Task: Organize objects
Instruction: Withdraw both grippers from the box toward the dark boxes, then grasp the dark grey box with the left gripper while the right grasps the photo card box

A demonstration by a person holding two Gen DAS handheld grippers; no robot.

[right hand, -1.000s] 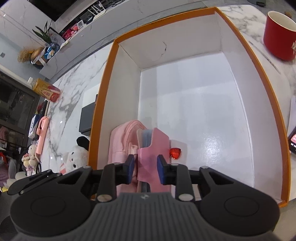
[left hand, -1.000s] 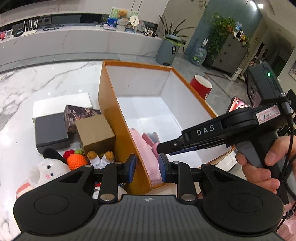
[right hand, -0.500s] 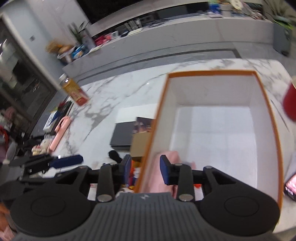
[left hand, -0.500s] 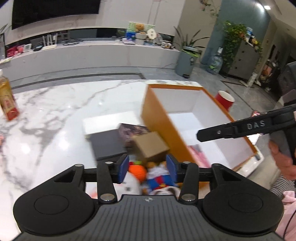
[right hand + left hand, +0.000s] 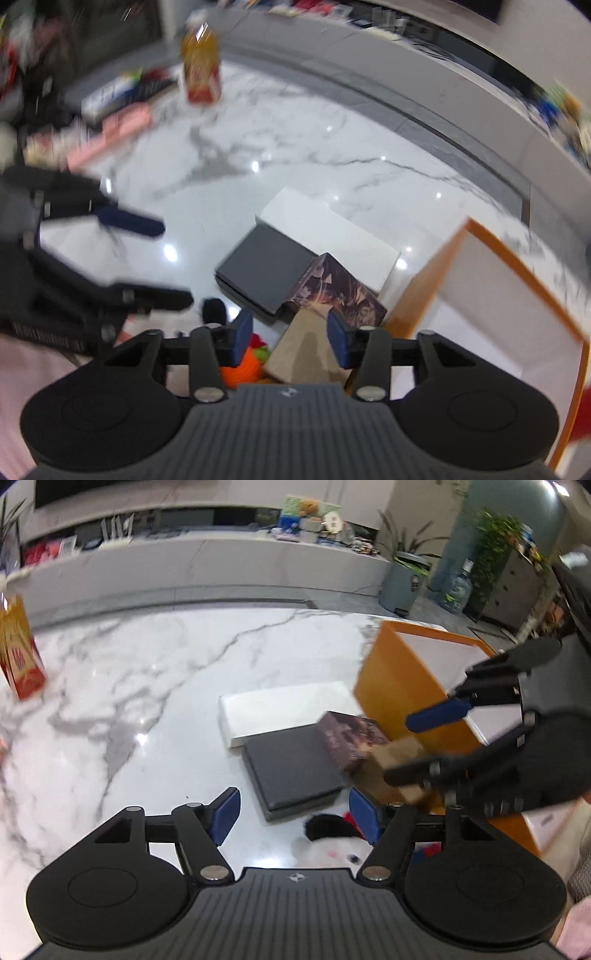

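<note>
Where veined marble (image 5: 155,686) gleams, boxy cardboard (image 5: 306,354).

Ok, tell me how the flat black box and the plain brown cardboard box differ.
The flat black box is low, wide and dark; the brown cardboard box is taller, blockier and tan. The black box lies partly over the flat white box; the cardboard box sits nearer the orange bin, beside the patterned box. Both are closed and rest on the marble table.

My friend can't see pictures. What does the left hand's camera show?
The left gripper, jaws opening and empty, hangs over a marble table above a black box, a white box and plush toys. The right gripper reaches near a brown cardboard box beside an orange bin.
</note>
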